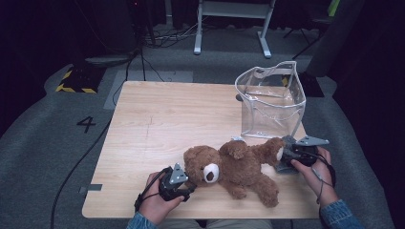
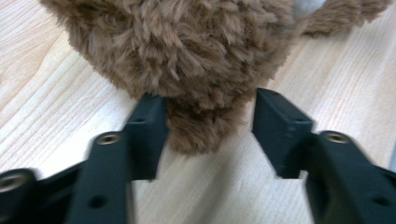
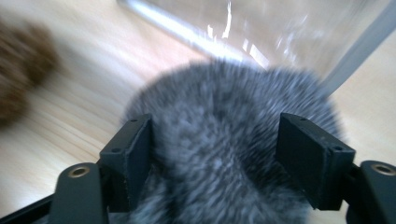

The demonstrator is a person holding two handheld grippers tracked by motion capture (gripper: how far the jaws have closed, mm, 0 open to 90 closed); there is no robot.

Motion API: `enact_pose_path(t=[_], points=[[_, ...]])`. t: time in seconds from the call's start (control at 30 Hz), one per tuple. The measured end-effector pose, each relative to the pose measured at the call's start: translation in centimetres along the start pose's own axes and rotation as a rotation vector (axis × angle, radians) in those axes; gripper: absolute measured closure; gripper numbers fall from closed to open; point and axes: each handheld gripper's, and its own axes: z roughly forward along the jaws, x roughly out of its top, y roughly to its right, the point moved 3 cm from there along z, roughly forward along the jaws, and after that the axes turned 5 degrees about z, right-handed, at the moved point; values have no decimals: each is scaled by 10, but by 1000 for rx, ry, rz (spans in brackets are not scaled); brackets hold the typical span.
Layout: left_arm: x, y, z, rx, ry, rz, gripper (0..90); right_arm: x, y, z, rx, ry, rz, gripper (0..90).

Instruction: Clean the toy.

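The teddy bear (image 1: 234,167) lies on its back along the near edge of the wooden table (image 1: 157,119), long axis running from its head at about 9 o'clock to its foot at about 2 o'clock, so I have one end of it at each hand. At the head end, my left gripper (image 1: 188,187) comes in from 8 o'clock; in the left gripper view the bear's ear (image 2: 203,128) sits between the jaws, brushing one pad with a clear gap to the other, so I read that gripper as open and holding nothing. At the foot end, my right gripper (image 1: 282,157) straddles the pale sole of the foot (image 3: 229,140); the jaws stand wide, one pad against the fur and the other apart, no squeeze yet. The clear plastic bag (image 1: 272,100) stands open at 12 o'clock of that foot, just beyond it, so I judge the right hand nearer to the bag
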Motion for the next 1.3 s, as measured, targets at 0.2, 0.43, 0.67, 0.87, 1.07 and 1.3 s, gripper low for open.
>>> enact_pose_path(t=[0.2,0.43,0.67,0.87,1.07,1.3], points=[[6,-5,-9,3,40,-25,299,-14,-4,1,34,-13,15,539],[17,-14,-18,37,106,-39,266,-28,-14,-22,63,-28,-1,705],[32,-21,-23,38,167,-27,260,-25,-30,-85,81,109,-25,705],[45,-26,-18,23,183,-16,225,-10,-50,-130,66,215,-88,704],[49,-24,-2,-4,108,8,229,8,-70,-151,72,286,-147,704],[48,-20,-3,8,90,36,381,39,-112,-153,182,334,-253,703]])
